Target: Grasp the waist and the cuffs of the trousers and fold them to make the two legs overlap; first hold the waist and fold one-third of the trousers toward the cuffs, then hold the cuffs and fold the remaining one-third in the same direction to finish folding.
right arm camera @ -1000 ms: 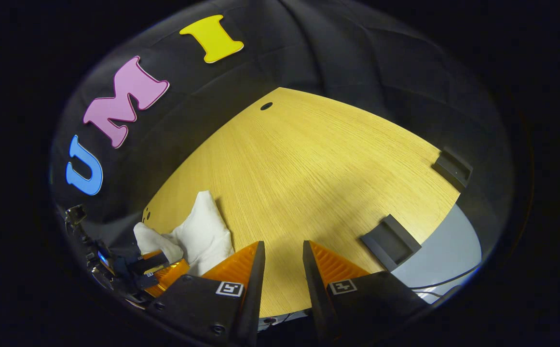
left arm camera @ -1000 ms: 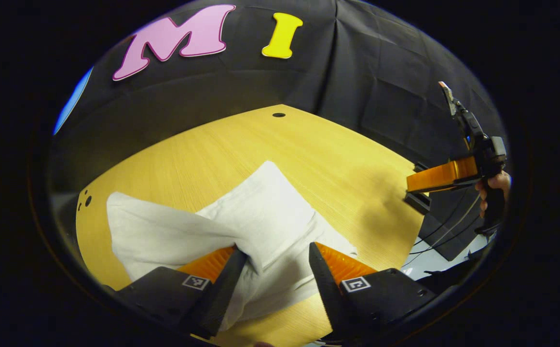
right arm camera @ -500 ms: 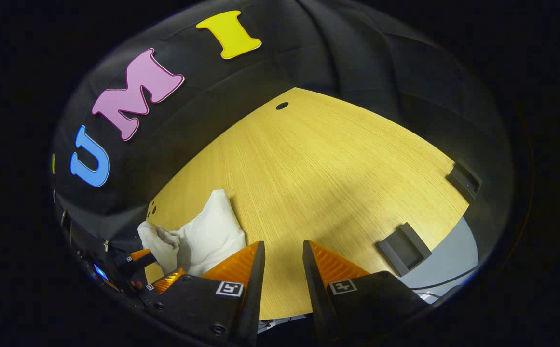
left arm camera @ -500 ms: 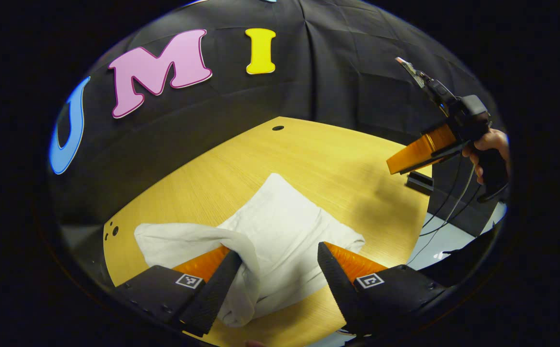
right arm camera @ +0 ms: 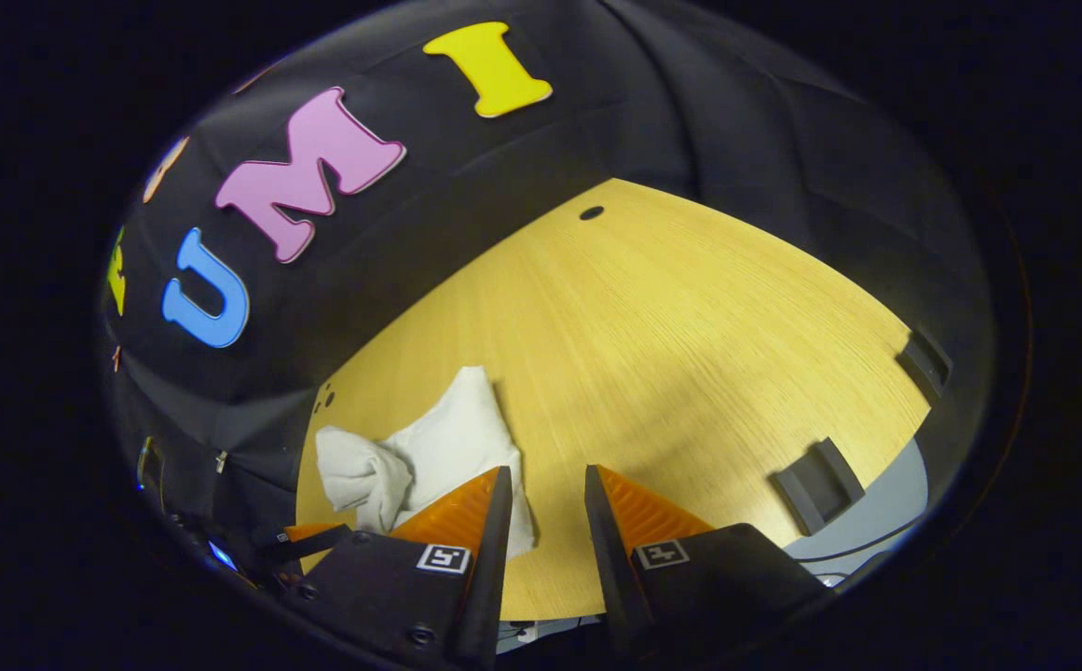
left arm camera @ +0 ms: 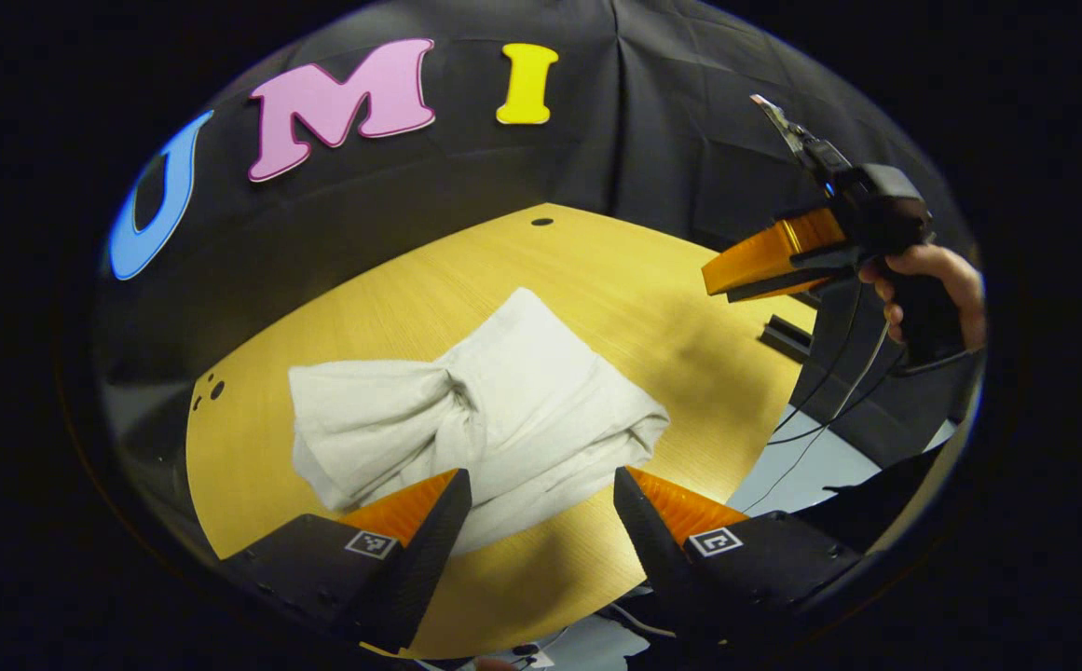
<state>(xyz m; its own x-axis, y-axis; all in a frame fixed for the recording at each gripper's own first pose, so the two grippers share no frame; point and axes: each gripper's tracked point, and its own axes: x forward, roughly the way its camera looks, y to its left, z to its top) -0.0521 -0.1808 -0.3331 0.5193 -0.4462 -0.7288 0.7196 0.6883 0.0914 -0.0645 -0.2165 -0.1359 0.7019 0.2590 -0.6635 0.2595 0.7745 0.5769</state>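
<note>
Yellow wooden table [left arm camera: 596, 280] carries crumpled white cloth trousers [left arm camera: 494, 410], long axis left-right. Left tongs [left arm camera: 541, 522] open, empty, just behind trousers, nearer. Right tongs [right arm camera: 541, 522] slightly parted, empty, trousers to their left.

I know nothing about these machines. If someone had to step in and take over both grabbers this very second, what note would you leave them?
Left gripper: open, holding nothing, hovering just over the near edge of the white cloth trousers.
Right gripper: fingers a little apart, empty, up in the air off to the right, held by a hand.
Trousers: in a loosely folded, bunched heap on the yellow wooden table, toward its left side, with a rumpled lump on the left part.
Done: the trousers are already folded over on themselves.
Left: I cannot tell which fold this is; check it, smooth the lump, and make any remaining fold.
</note>
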